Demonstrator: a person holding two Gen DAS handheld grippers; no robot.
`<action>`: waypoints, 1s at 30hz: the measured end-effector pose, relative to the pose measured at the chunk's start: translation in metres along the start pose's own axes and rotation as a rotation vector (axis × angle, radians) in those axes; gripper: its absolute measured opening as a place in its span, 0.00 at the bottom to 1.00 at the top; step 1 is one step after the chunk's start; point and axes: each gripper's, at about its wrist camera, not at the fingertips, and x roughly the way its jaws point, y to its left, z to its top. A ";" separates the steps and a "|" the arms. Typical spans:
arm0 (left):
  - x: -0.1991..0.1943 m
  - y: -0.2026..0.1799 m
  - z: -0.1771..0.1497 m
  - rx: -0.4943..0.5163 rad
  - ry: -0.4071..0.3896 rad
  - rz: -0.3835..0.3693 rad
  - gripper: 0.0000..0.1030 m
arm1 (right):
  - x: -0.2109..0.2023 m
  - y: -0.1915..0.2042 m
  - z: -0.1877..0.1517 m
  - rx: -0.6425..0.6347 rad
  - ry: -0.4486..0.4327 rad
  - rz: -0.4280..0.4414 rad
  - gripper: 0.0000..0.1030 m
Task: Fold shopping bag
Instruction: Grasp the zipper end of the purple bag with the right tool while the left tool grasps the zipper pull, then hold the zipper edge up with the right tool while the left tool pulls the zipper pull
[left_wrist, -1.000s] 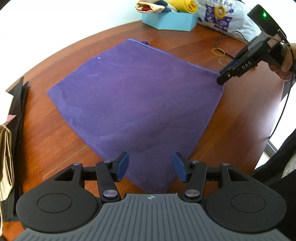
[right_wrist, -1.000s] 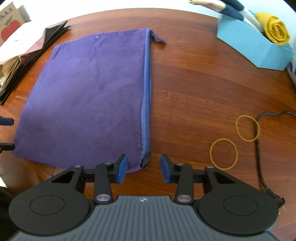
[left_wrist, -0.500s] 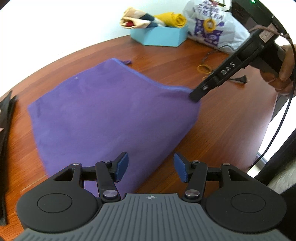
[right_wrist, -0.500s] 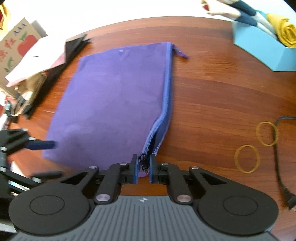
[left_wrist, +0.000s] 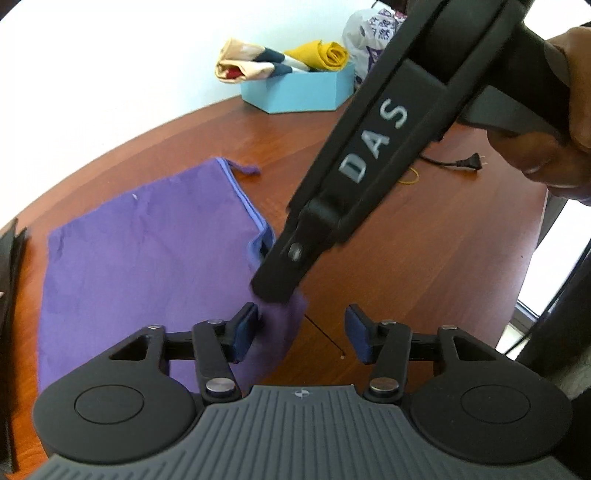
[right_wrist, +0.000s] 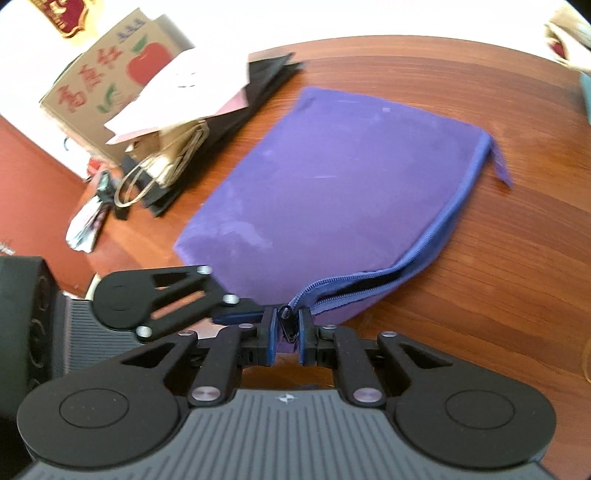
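1. Left gripper (left_wrist: 301, 334) is closing, jaws still wide; the bag (left_wrist: 147, 266) corner lies between, touching only the left pad. Let it bite before lifting.
2. Right gripper (right_wrist: 287, 338) is clamped on the raised zipper corner; keep both corners level.
3. Bag's far half lies flat on the table (left_wrist: 424, 258); blue box (left_wrist: 299, 90) at the back.

Blue box (left_wrist: 303, 92) holding rolled cloths (left_wrist: 280, 62); apple carton (right_wrist: 103, 81).

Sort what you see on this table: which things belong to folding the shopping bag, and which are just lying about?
In the job: purple bag; right gripper; left gripper.

Lying about: blue box; rolled cloths; rubber band; cable; apple carton; paper bags.
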 end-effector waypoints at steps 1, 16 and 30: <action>0.000 0.003 -0.002 -0.015 0.006 0.018 0.15 | 0.002 0.004 0.001 -0.014 0.006 0.005 0.13; -0.047 0.046 -0.053 -0.362 -0.049 0.057 0.07 | -0.016 -0.016 0.012 -0.260 -0.009 -0.108 0.46; -0.096 0.079 -0.073 -0.572 -0.165 0.153 0.07 | 0.006 -0.063 0.012 -0.589 0.057 -0.239 0.68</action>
